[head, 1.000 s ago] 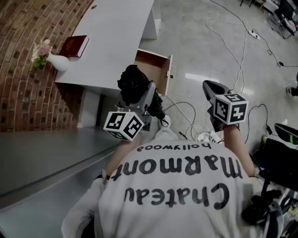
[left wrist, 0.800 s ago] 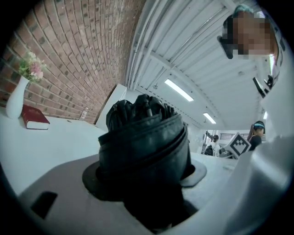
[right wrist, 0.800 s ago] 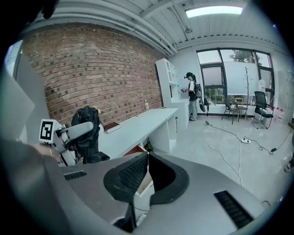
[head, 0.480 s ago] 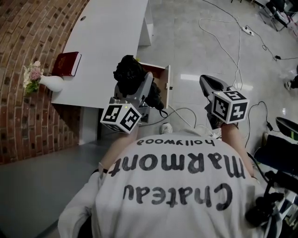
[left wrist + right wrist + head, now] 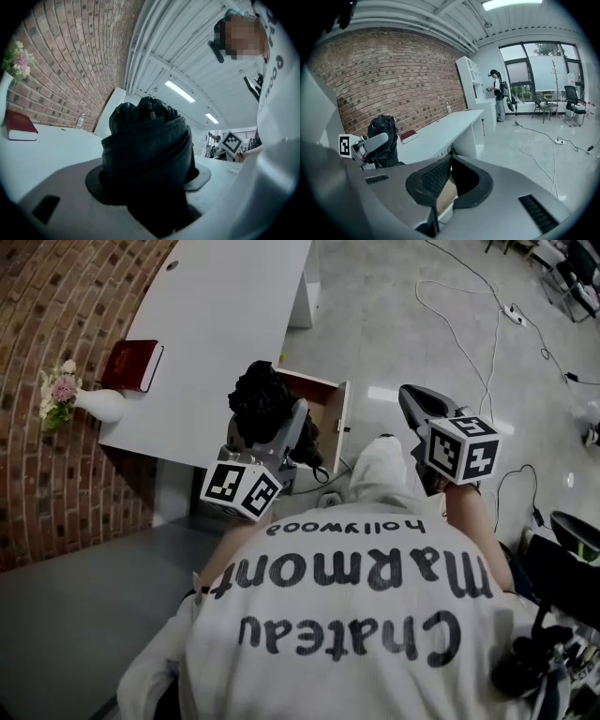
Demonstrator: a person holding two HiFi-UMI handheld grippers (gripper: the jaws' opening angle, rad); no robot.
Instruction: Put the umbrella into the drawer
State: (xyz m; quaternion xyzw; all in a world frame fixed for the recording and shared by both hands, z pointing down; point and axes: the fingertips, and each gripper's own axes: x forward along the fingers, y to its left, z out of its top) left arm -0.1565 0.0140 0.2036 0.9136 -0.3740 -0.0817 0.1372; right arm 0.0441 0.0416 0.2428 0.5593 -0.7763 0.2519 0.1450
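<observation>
A folded black umbrella (image 5: 257,399) is clamped in my left gripper (image 5: 272,426), just left of the open wooden drawer (image 5: 325,401) under the white desk (image 5: 225,324). In the left gripper view the umbrella (image 5: 147,140) fills the space between the jaws of that gripper (image 5: 147,180), which press on its sides. My right gripper (image 5: 405,396) hovers to the right of the drawer, shut and empty. In the right gripper view the right gripper (image 5: 450,161) points at the drawer (image 5: 446,194), with the umbrella (image 5: 383,136) at the left.
A red book (image 5: 131,365) and a white vase of flowers (image 5: 86,405) sit on the desk's left end by the brick wall. Cables (image 5: 473,306) trail over the grey floor. The person's knee (image 5: 378,465) is in front of the drawer. Another person (image 5: 497,93) stands far off.
Both grippers have come closer to the desk and the drawer, the left one carrying the umbrella. The person's knee has come forward between the grippers.
</observation>
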